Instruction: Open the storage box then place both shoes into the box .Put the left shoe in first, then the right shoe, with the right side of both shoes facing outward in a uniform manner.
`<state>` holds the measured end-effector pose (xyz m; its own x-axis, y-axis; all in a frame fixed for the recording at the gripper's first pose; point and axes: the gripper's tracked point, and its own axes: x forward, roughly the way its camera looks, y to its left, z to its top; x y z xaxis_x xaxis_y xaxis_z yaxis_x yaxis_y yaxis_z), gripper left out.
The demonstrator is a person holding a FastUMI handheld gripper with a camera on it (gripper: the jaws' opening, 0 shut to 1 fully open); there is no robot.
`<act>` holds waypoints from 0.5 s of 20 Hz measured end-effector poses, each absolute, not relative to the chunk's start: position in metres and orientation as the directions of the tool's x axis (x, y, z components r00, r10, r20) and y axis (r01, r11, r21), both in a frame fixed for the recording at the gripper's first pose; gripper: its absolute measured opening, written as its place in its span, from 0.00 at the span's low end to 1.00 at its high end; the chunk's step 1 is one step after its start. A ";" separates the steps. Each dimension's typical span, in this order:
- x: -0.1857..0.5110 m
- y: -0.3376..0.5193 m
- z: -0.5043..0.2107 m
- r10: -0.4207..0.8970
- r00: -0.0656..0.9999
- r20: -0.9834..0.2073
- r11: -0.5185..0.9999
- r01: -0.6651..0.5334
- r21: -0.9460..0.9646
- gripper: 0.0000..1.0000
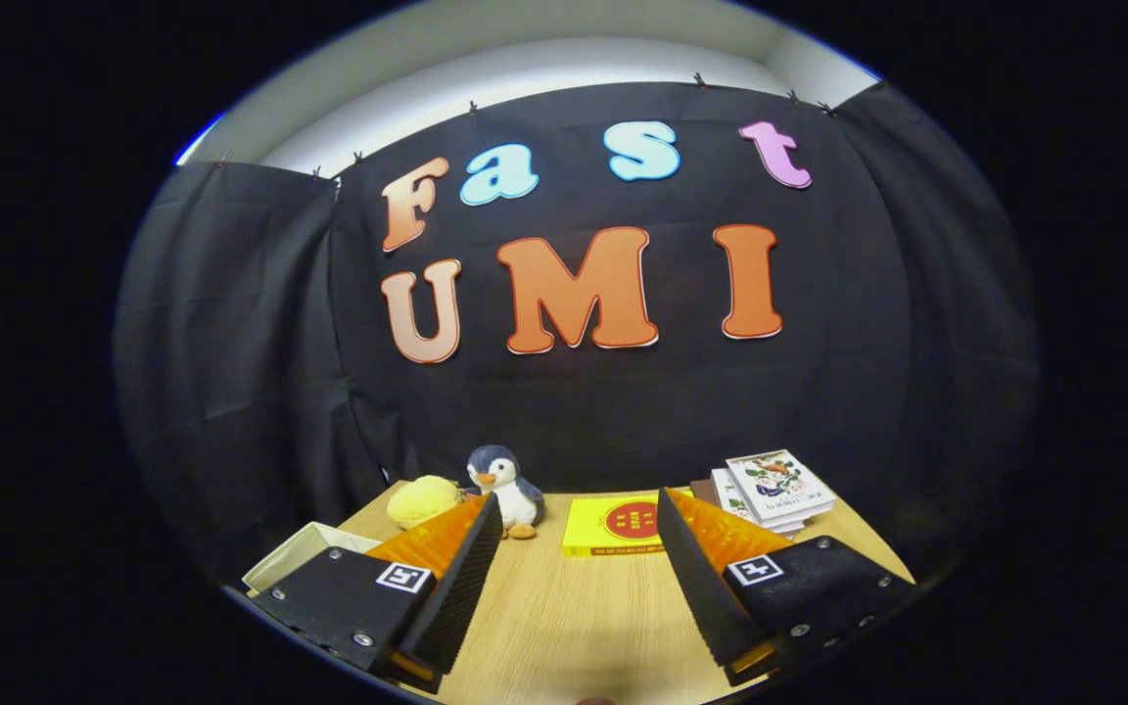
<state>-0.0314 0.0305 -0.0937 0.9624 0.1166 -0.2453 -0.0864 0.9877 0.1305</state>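
Observation:
My gripper (579,509) is open, held above a wooden table (564,617) with nothing between its fingers. A cream-coloured open box (305,553) sits at the table's near left, just outside my left finger (461,568), which covers part of it. I cannot tell whether it is the storage box.
Beyond the fingers, along the table's back, sit a yellow plush (422,499), a penguin plush (505,490), a yellow book (613,526) lying flat and a stack of books (770,490) at the right. The black booth wall rises right behind them.

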 end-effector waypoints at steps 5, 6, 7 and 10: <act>-0.036 0.020 -0.057 0.088 0.986 -0.141 0.995 -0.080 0.066 0.96; -0.036 0.018 -0.048 0.081 0.990 -0.115 0.995 -0.075 0.060 0.96; -0.035 0.014 -0.039 0.070 0.994 -0.088 0.996 -0.065 0.054 0.96; -0.034 0.001 -0.014 0.027 1.000 -0.011 0.999 -0.027 0.029 0.96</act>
<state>-0.0339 0.0011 -0.0143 0.9996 0.0271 -0.0111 -0.0268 0.9992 0.0290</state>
